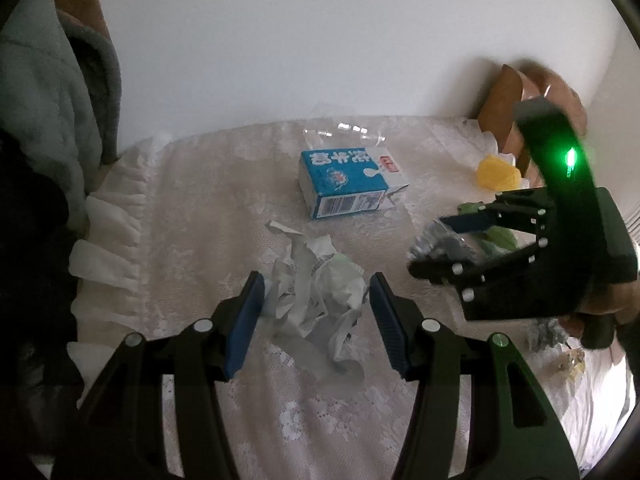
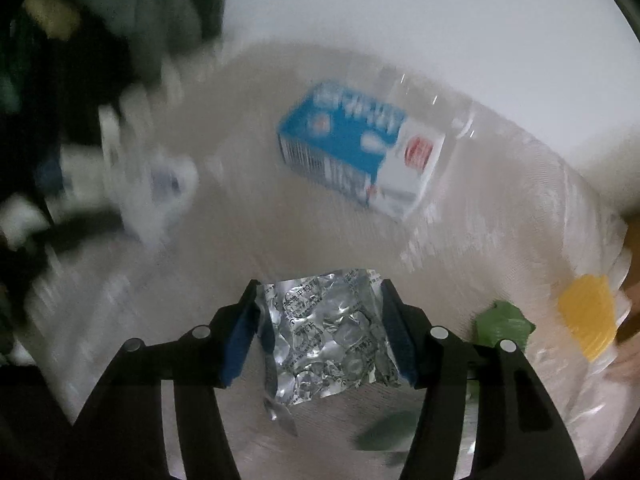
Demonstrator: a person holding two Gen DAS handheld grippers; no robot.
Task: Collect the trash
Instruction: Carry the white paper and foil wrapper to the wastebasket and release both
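Note:
My left gripper (image 1: pixel 316 300) is open, its blue pads on either side of a crumpled white paper wad (image 1: pixel 320 304) on the lace tablecloth (image 1: pixel 192 216). My right gripper (image 2: pixel 318 316) is shut on a crumpled silver foil blister pack (image 2: pixel 328 340) and holds it above the cloth; it also shows in the left wrist view (image 1: pixel 444 248) at the right. A blue and white milk carton (image 1: pixel 344 182) lies on its side farther back and also shows in the right wrist view (image 2: pixel 360 148).
A clear plastic wrapper (image 1: pixel 344 130) lies behind the carton. A yellow piece (image 1: pixel 498 172) and green scraps (image 2: pixel 502 322) lie to the right, near a brown object (image 1: pixel 508 104). Small wrappers (image 1: pixel 556 344) lie at the right edge. Clothing (image 1: pixel 48 112) hangs at the left.

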